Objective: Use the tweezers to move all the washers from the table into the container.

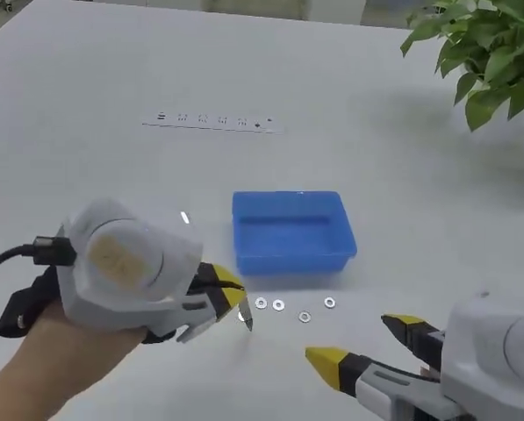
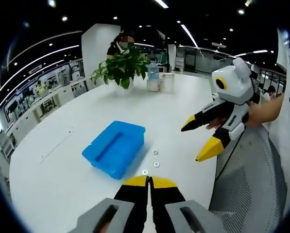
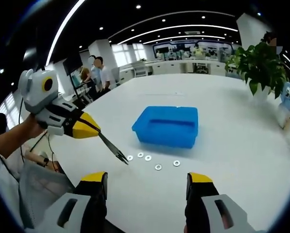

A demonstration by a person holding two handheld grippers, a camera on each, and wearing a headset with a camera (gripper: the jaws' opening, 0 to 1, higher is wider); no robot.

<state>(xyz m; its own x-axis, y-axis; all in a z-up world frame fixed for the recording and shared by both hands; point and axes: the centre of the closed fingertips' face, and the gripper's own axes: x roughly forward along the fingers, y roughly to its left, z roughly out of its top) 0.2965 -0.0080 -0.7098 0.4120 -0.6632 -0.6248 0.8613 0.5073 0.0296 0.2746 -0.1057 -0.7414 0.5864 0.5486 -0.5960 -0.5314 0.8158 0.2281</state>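
Several small metal washers point(image 1: 278, 305) lie in a loose row on the white table point(image 1: 112, 158), just in front of a blue rectangular container point(image 1: 292, 230). My left gripper point(image 1: 233, 291) is shut on thin tweezers point(image 1: 245, 317), whose tips hang by the leftmost washer of the row. In the right gripper view the tweezers point(image 3: 114, 149) slant down from the left gripper point(image 3: 93, 130) toward the washers point(image 3: 140, 155). My right gripper point(image 1: 351, 338) stands open, low and to the right of the row, holding nothing. The container point(image 2: 114, 148) looks empty.
A leafy potted plant point(image 1: 481, 53) stands at the far right corner. A flush socket strip point(image 1: 213, 121) sits in the tabletop behind the container. A grey mesh chair point(image 2: 247, 184) is by the table's near edge. People stand far behind point(image 3: 103, 73).
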